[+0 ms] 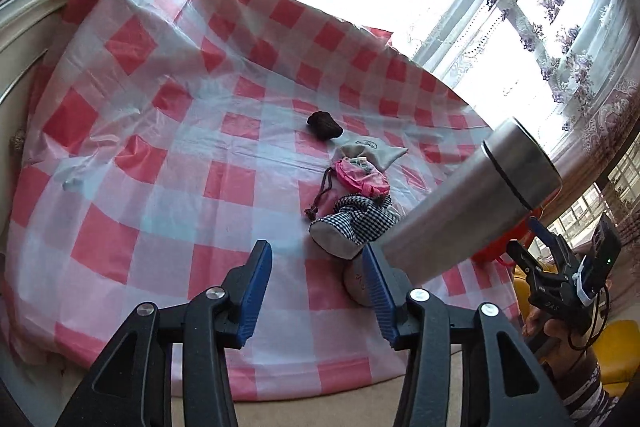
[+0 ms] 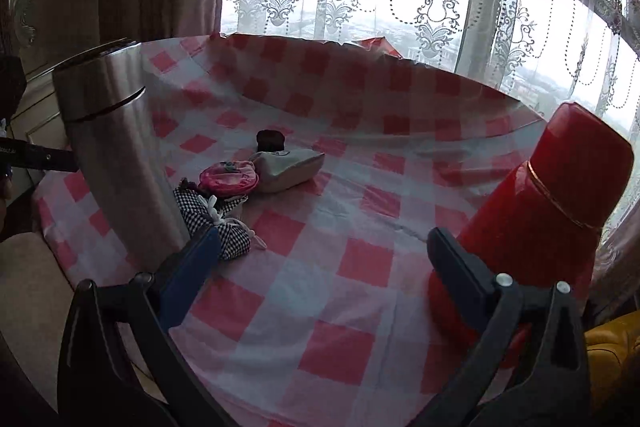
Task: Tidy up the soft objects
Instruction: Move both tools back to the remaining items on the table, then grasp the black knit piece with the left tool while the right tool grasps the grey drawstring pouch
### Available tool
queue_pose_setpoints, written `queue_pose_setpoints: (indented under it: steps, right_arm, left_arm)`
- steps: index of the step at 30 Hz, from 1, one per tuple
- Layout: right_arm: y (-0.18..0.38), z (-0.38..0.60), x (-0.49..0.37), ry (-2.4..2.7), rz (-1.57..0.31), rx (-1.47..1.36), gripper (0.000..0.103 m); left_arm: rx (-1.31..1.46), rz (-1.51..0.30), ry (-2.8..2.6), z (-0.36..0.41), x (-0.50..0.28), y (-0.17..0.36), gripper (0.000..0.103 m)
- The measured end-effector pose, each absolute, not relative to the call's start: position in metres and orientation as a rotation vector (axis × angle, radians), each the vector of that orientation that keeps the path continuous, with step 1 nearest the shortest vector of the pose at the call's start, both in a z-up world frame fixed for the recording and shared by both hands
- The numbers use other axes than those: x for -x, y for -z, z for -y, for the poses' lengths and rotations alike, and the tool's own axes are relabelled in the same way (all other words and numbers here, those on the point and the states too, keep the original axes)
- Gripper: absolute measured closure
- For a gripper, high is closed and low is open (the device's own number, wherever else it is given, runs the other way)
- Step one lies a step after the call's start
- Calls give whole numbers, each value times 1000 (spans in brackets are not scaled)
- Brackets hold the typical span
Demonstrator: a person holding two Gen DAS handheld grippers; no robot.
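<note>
Checked red-and-white tablecloth (image 2: 328,291) carries two flasks, one steel flask (image 2: 120,163) and one red flask (image 2: 532,227). Between them lie four soft pouches (image 2: 256,179). Left gripper (image 1: 316,291) and right gripper (image 2: 320,279) gape, both empty.

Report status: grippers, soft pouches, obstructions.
Left gripper and right gripper open, empty. Soft pouches piled mid-cloth, untouched. Silver flask and red flask flank the approach.
</note>
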State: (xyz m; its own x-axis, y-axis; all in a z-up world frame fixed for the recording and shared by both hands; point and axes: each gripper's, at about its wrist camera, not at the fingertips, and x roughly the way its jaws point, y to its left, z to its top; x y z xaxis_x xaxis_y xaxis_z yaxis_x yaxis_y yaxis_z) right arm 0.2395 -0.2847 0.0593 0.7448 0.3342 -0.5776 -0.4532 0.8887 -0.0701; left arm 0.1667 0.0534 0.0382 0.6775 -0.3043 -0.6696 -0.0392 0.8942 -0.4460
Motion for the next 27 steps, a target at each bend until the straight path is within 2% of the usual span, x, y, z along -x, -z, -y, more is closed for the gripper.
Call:
queue_pose_setpoints:
  steps: [12, 19, 27]
  right_arm:
    - [-41, 257, -357, -435, -787, -88, 0]
    - [-13, 232, -403, -461, -896, -156, 0]
    - [10, 218, -429, -476, -933, -207, 0]
  left_arm:
    - [531, -852, 175, -73, -285, -22, 49]
    - [618, -898, 238, -65, -368, 2, 49]
    - [658, -990, 283, -42, -445, 36, 49]
